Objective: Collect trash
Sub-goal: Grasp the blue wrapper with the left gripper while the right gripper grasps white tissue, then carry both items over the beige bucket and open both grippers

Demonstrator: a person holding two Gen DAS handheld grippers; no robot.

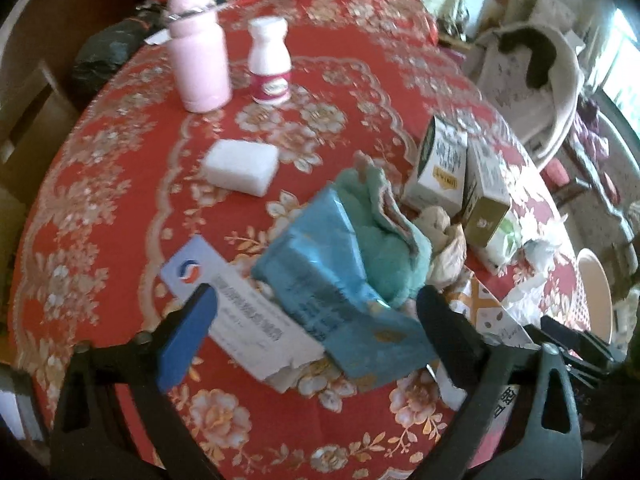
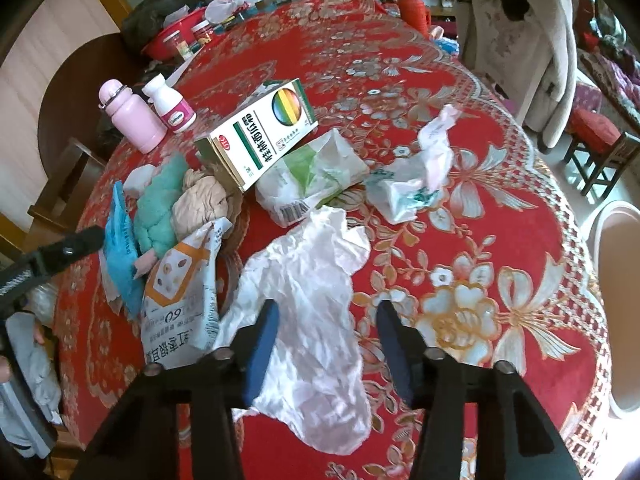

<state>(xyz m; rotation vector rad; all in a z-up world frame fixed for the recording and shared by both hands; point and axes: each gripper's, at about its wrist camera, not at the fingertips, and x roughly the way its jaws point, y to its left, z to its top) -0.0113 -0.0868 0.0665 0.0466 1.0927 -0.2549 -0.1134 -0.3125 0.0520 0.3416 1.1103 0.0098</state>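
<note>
Trash lies scattered on a round table with a red flowered cloth (image 1: 120,208). My left gripper (image 1: 316,304) is open, and its fingers straddle a blue foil wrapper (image 1: 332,272) that lies over a white printed slip (image 1: 240,312). Behind the wrapper sit a teal fluffy cloth (image 1: 380,232) and a beige crumpled wad (image 1: 440,236). My right gripper (image 2: 326,312) is open over a crumpled white sheet (image 2: 316,280), which lies between its blue pads; the right pad stands clear of it. An orange-and-white bag (image 2: 180,292) lies just to its left.
A pink bottle (image 1: 198,52), a white pill bottle (image 1: 270,60) and a white block (image 1: 240,164) stand farther back. Two cartons (image 1: 440,160) stand at the right. A medicine box (image 2: 264,136), a green-white bag (image 2: 316,176) and crumpled plastic (image 2: 416,176) lie mid-table. Chairs ring the table.
</note>
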